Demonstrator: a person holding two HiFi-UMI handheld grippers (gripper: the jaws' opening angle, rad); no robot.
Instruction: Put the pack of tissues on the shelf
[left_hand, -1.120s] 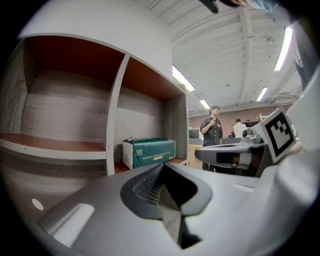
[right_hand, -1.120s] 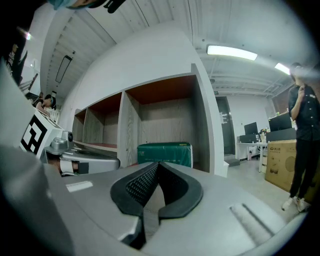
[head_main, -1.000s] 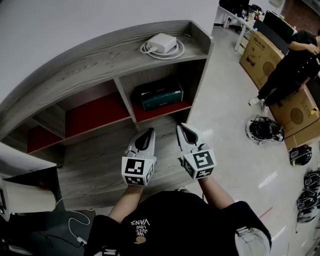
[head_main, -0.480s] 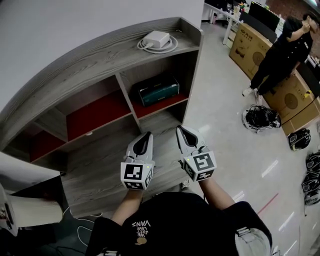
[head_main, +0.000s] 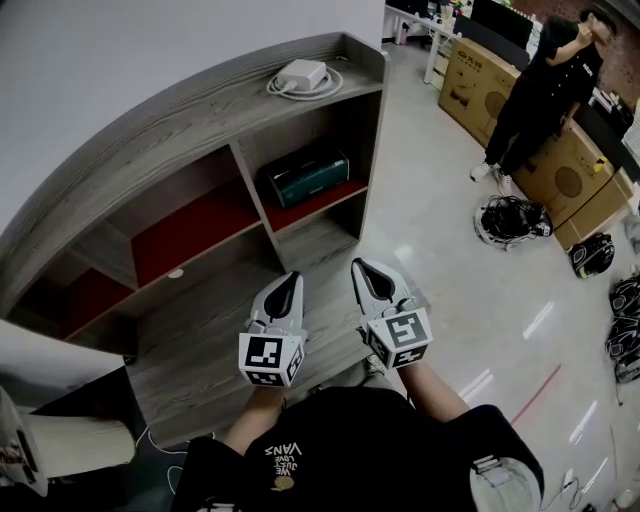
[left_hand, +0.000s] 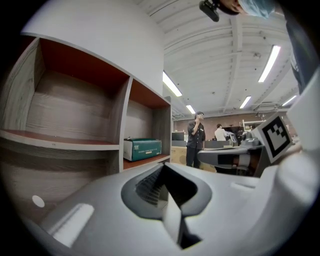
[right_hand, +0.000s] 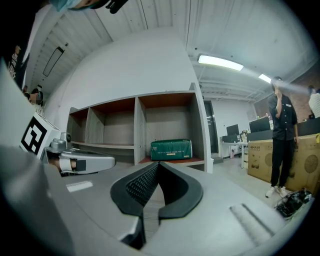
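The green pack of tissues (head_main: 305, 178) lies in the right-hand compartment of the grey wooden shelf (head_main: 180, 125), on its red board. It also shows in the left gripper view (left_hand: 142, 149) and the right gripper view (right_hand: 171, 149). My left gripper (head_main: 291, 279) and right gripper (head_main: 358, 266) hang side by side in front of the shelf's low deck, well short of the pack and pointing level at it. Both are shut with nothing between the jaws, as the left gripper (left_hand: 162, 168) and the right gripper (right_hand: 157, 165) show in their own views.
A white adapter with a coiled cable (head_main: 301, 76) rests on the shelf top. A person in black (head_main: 535, 90) stands at the right by cardboard boxes (head_main: 468, 85). Dark helmets and bags (head_main: 510, 222) lie on the glossy floor. A pale object (head_main: 60, 445) sits at the lower left.
The shelf and the pack have slid left and a little farther off in the head view. The standing person has come further into view. Both grippers stay shut and side by side.
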